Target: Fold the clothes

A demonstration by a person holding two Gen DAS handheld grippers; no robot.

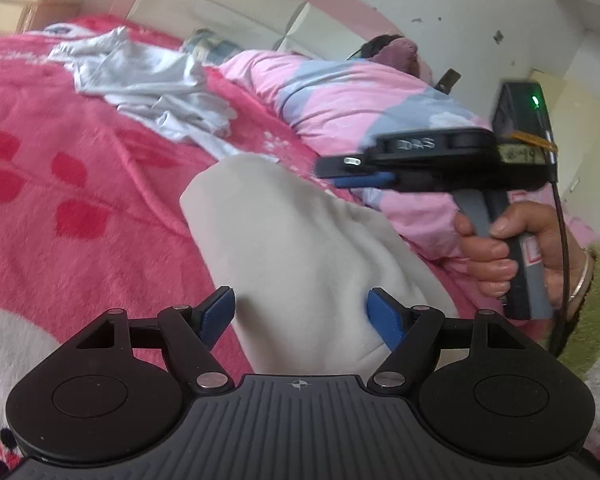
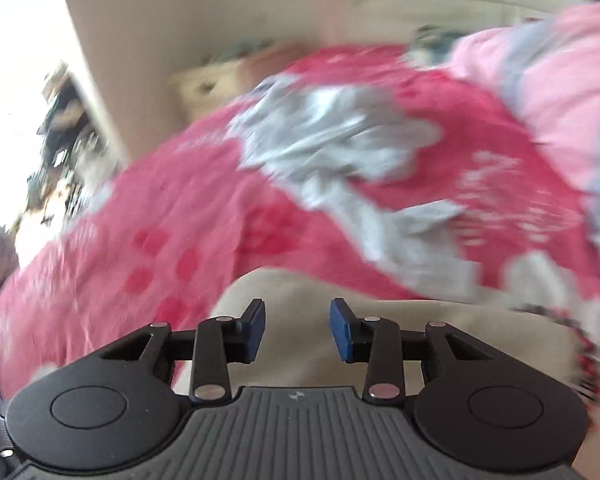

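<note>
Left wrist view: left gripper (image 1: 300, 312) with jaws apart, blue pads either side of a cream garment (image 1: 300, 248) but not pressing it, so released. Cream garment lying as a smooth folded shape on the red blanket (image 1: 80, 152). Grey garment (image 1: 148, 80) crumpled further up the bed, well apart, beside the pink quilt (image 1: 360, 96). Right gripper (image 1: 364, 178) held level above the cream garment by a hand (image 1: 508, 252), seen from the side, nothing caught in it.

Right wrist view: heavily blurred. Right gripper (image 2: 298, 330) part-closed with a clear gap, nothing between the pads, cream garment (image 2: 300, 292) below, grey garment (image 2: 332, 136) ahead.

Probably finishing the cream fold and turning to the grey piece. Best done by lifting clear without dragging the fold open, then taking the grey piece by an edge or corner, not the bunched middle, and spreading flat before folding.
</note>
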